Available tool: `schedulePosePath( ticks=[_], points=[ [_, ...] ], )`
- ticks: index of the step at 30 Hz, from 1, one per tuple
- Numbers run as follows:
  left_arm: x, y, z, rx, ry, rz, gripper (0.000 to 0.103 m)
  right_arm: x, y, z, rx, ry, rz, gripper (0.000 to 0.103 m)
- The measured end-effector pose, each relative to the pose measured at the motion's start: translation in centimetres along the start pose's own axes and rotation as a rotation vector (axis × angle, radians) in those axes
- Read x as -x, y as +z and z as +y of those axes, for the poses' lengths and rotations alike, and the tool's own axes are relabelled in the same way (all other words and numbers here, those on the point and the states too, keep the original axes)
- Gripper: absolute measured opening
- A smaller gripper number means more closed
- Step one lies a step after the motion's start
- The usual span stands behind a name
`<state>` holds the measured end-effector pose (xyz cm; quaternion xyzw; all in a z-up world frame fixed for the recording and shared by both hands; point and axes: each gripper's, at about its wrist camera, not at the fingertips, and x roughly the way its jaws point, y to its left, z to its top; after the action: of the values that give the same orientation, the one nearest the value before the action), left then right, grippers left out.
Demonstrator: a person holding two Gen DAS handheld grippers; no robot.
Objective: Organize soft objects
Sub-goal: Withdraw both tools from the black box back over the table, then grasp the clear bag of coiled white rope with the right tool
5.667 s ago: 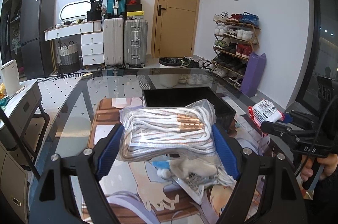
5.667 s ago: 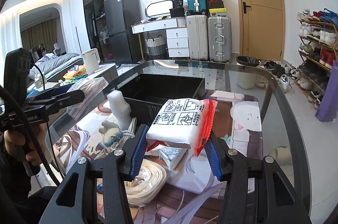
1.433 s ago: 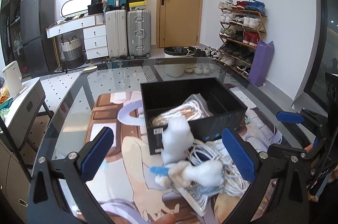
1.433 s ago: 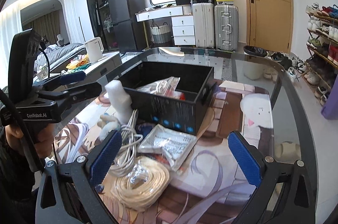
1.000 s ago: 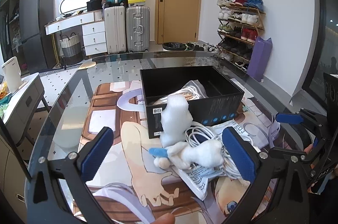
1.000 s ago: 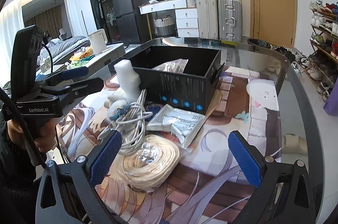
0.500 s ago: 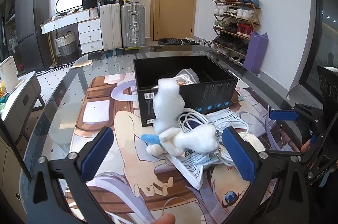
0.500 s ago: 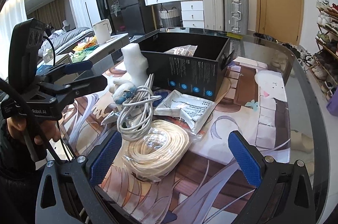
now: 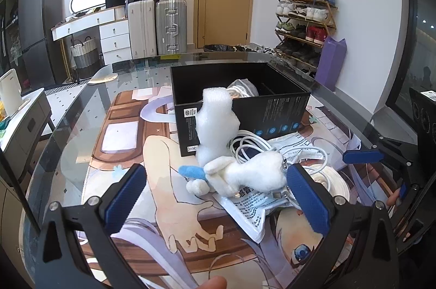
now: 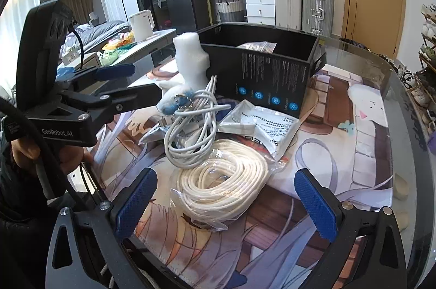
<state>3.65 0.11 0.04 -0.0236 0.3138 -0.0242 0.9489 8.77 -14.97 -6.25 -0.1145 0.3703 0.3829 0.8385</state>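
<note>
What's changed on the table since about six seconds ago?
Both grippers let go: the left gripper dropped its bagged cord into the black box, and the right gripper no longer holds the red-edged packet. Both now hover open over the pile. The plush and rope coil stayed put.

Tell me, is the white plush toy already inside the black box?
No: the white plush toy lies on the mat in front of the black box, between the open left claw's fingers.
</note>
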Motion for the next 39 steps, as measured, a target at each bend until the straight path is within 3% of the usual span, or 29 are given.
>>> schedulePosePath(
  ticks=[25, 39],
  points=[
    [-0.5, -0.3, -0.1, -0.014, -0.014, 0.024, 0.103, -1.1, -1.0, -2.9, -0.039, -0.082, 0.076, 0.102],
    [-0.6, -0.4, -0.1, -0.013, -0.018, 0.028, 0.103, -2.0, -0.8, -1.5, -0.063, -0.161, 0.08, 0.102]
  ],
)
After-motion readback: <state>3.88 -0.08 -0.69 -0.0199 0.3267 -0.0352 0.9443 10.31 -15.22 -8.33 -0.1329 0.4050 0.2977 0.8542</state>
